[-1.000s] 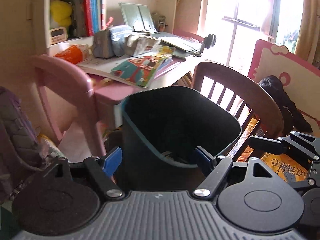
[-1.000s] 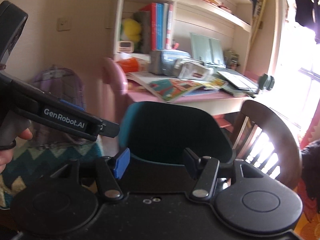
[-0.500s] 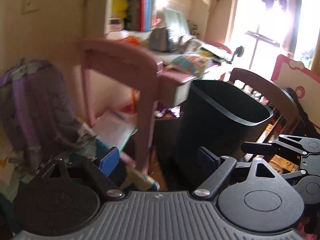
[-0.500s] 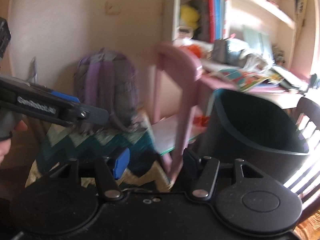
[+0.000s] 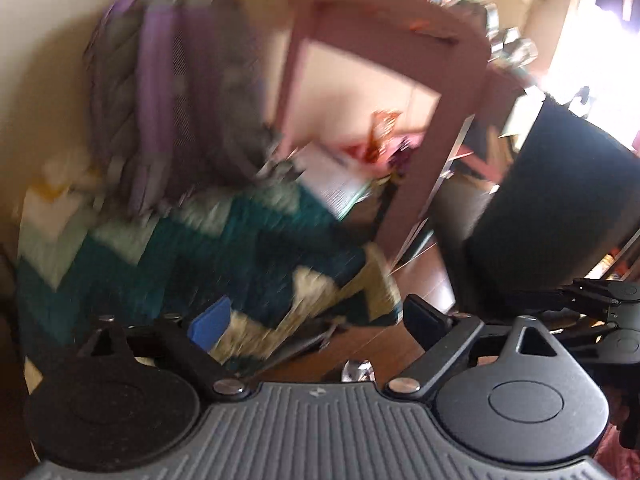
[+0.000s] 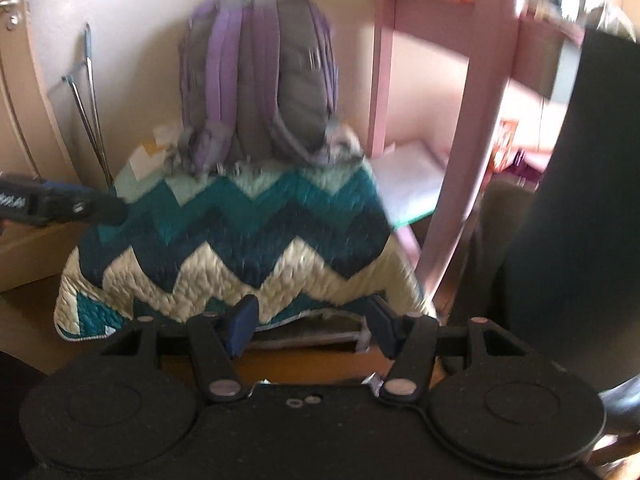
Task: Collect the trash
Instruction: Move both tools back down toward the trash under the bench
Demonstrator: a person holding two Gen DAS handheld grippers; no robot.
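Note:
The dark trash bin (image 5: 552,204) stands on the floor at the right of the left wrist view, and it fills the right edge of the right wrist view (image 6: 580,208). My left gripper (image 5: 316,320) is open and empty, low over the wooden floor in front of a zigzag quilt (image 5: 192,248). My right gripper (image 6: 312,322) is open and empty, facing the same quilt (image 6: 240,248). A small crinkled shiny scrap (image 5: 357,370) lies on the floor just below the left gripper. The left gripper's arm (image 6: 60,204) shows at the left of the right wrist view.
A purple and grey backpack (image 6: 256,92) leans on the wall above the quilt. A pink desk leg (image 6: 468,152) stands between quilt and bin. Papers and colourful clutter (image 5: 376,144) lie under the desk. The right gripper's body (image 5: 600,308) is at the left view's right edge.
Both grippers have swung left and downward, away from the bin's opening, from the desk top toward the floor, quilt and backpack. Both stay open and empty.

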